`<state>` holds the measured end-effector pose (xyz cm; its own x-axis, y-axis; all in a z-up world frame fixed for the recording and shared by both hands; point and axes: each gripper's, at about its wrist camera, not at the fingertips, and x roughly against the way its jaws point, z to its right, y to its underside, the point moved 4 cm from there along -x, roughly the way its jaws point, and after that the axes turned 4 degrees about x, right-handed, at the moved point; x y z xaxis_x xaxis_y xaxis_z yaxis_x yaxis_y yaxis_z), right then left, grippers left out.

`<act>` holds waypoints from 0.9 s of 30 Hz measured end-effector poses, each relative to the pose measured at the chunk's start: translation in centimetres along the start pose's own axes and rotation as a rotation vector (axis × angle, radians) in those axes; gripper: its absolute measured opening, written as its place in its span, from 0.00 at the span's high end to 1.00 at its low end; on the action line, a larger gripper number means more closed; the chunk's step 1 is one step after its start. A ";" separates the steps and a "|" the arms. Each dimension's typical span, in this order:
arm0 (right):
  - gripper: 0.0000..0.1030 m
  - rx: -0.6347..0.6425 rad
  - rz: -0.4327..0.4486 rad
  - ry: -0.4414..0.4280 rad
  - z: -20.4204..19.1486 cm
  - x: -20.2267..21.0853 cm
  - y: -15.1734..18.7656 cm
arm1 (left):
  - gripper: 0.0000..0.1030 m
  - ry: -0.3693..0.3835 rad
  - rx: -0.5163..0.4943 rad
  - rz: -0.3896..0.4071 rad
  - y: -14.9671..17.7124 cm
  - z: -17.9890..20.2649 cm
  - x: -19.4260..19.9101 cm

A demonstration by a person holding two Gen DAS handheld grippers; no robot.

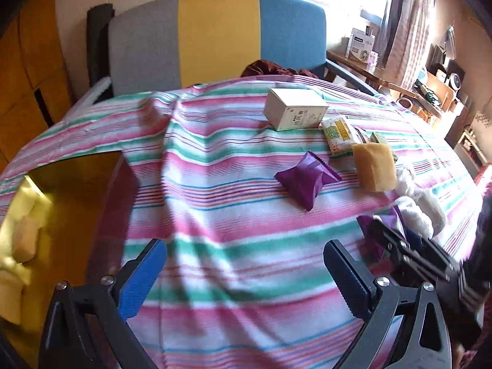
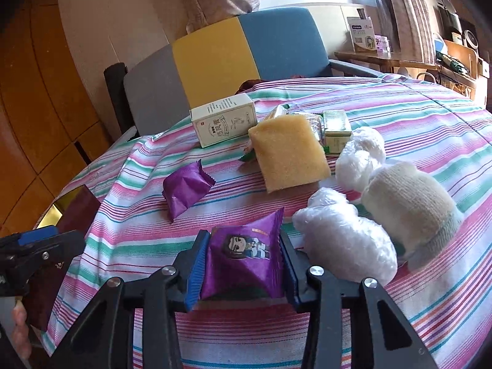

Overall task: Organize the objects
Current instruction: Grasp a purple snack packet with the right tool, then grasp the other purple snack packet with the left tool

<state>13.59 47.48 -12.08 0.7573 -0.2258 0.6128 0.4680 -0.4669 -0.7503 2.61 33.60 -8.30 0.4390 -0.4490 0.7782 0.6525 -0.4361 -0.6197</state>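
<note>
**Mei:** Right wrist view shows it best: the right gripper (image 2: 243,264) has its two blue pads pressed on both sides of a purple snack packet with a cartoon face (image 2: 243,255), low in the centre of the frame. I think the grip is across the puffy middle so the foil does not slip out.

**Tomas:** And the left gripper (image 1: 246,279)? In its own view the jaws stand wide with only the striped cloth (image 1: 230,215) between them, so it holds nothing.

**Mei:** Yes, it waits near the gold-lined box (image 1: 70,190) at the left edge of that frame. Some pale yellow pieces already lie inside it, so I judge the packet is meant to go there.

**Tomas:** The rest lies grouped in the upper right: a second purple packet (image 2: 186,189), a white carton with Chinese print (image 2: 224,121), a yellow sponge (image 2: 289,153) leaning on a green-and-yellow packet (image 1: 338,133).

**Mei:** Also two bundles of clear plastic wrap (image 2: 344,236) and a rolled cream sock (image 2: 409,203), touching each other just right of the held packet. Being soft, they may roll if the cloth is pulled.
</note>
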 end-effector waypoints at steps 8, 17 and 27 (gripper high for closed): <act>0.58 -0.043 0.020 -0.020 0.8 0.0 0.1 | 0.00 -0.004 -0.110 -0.023 -3.9 2.9 -5.7; 0.58 -0.078 0.018 -0.041 1.3 -0.2 0.4 | 0.05 0.057 -0.284 0.038 -5.8 6.7 -8.2; 0.58 -0.087 0.018 -0.046 1.6 -0.3 0.4 | 0.49 0.116 -0.276 0.005 -5.3 6.7 -11.0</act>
<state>14.25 48.71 -12.92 0.7863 -0.1969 0.5857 0.4139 -0.5360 -0.7358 -1.52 46.09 -12.93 0.3574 -0.5310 0.7683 0.4513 -0.6220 -0.6399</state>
